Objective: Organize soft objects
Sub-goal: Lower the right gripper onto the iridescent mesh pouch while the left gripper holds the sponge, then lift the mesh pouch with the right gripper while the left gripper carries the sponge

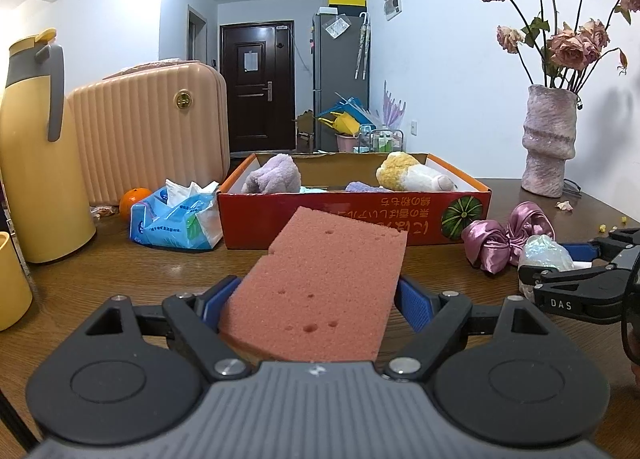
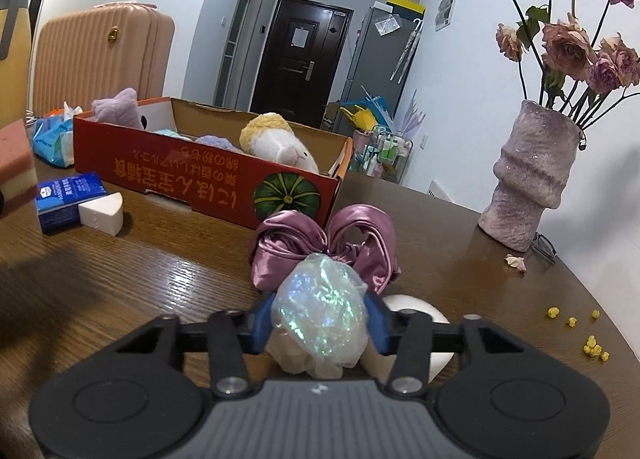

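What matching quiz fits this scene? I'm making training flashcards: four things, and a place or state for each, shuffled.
Things:
1. pink sponge
2. iridescent ball
3. yellow-white plush
4. satin bow

Places:
A. lying in the red box
B. on the table, beside the box
C. between the left gripper fingers
D. between the right gripper fingers

Pairs: 1-C, 2-D, 3-A, 4-B

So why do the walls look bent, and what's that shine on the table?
Left wrist view: the fisheye lens bows the walls, corners go black, and the sponge close to the lens looks soft. Right wrist view: the table shows pale glare streaks, the iridescent ball glints green and blue, and a dark shadow lies at the left.
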`<action>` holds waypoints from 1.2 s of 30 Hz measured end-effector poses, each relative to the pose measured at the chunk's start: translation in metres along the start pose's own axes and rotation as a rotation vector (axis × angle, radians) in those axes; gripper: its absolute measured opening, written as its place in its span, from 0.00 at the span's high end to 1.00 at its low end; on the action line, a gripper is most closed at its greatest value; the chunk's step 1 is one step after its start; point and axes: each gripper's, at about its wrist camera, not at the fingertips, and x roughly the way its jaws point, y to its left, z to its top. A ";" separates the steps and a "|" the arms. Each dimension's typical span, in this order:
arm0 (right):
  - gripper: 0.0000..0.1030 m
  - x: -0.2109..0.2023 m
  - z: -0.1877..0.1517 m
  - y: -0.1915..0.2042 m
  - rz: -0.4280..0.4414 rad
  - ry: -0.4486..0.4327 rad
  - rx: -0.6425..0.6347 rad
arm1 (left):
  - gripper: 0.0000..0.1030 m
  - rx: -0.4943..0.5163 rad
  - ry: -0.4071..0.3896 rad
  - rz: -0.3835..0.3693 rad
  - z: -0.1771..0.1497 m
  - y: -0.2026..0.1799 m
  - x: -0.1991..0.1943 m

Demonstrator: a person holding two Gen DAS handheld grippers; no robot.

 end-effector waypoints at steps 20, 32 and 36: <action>0.67 -0.037 0.000 0.005 0.005 -0.173 0.024 | 0.18 -0.001 -0.024 0.006 0.003 0.000 -0.004; 0.67 -0.057 0.009 0.023 0.080 -0.254 0.100 | 0.18 -0.006 -0.048 0.037 0.007 0.002 -0.006; 0.67 -0.061 0.013 0.028 0.097 -0.272 0.126 | 0.18 -0.014 -0.055 0.046 0.010 0.004 -0.006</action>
